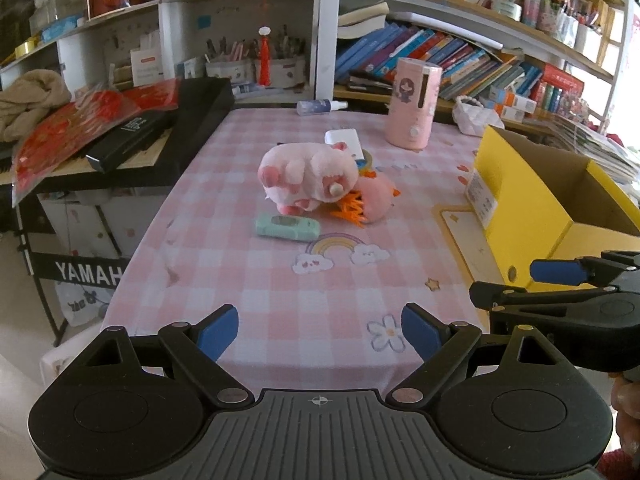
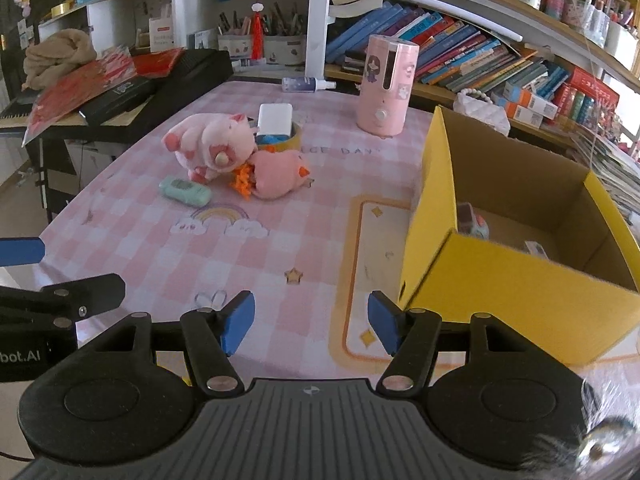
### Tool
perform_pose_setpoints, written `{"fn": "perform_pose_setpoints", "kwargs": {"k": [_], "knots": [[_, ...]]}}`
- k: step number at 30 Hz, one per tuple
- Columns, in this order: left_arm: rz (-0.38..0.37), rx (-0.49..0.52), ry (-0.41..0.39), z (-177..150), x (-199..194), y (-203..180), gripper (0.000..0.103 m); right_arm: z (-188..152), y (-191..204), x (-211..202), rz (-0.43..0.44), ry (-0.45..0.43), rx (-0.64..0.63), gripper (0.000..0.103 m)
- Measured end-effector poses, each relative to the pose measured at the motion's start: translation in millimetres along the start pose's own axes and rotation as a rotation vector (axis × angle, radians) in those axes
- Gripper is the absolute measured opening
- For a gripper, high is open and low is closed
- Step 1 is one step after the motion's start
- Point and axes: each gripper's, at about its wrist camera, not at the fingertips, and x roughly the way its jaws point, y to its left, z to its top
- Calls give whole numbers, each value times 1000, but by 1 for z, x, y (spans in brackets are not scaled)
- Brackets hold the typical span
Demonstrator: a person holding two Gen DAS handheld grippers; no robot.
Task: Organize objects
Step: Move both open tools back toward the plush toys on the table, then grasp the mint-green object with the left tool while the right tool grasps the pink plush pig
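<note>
Left tongs (image 1: 320,330) and right tongs (image 2: 311,322), both spread wide and empty, hover over the near table (image 1: 248,280) edge, apparently between pick-ups. Ahead of both lie the pig (image 2: 210,146), chick (image 2: 276,178) and green case (image 2: 185,191), touching in one cluster, with a pink canister (image 2: 386,88) beyond. Just right of the right tongs, the box (image 2: 500,280), which already holds small items, stands open-topped; nothing blocks the approach.

Two soft toys (image 1: 308,178) lie touching in the middle of my table (image 1: 248,280), a small case (image 1: 287,227) before them, the box (image 2: 520,240) on the right
</note>
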Motion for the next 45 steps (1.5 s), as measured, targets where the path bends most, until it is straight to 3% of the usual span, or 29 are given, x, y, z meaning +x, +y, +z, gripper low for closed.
{"fn": "perform_pose_setpoints", "kwargs": {"k": [14, 24, 35, 39, 45], "knots": [[51, -57, 12, 39, 47, 9, 90, 53, -4, 44, 52, -75, -42, 61], [86, -36, 28, 57, 91, 14, 89, 82, -17, 80, 78, -48, 17, 62], [89, 2, 106, 66, 156, 21, 88, 103, -17, 106, 119, -36, -8, 73], [66, 6, 129, 65, 165, 23, 70, 110, -16, 112, 155, -45, -22, 81], [64, -37, 106, 64, 149, 32, 70, 125, -6, 119, 250, -61, -48, 89]]}}
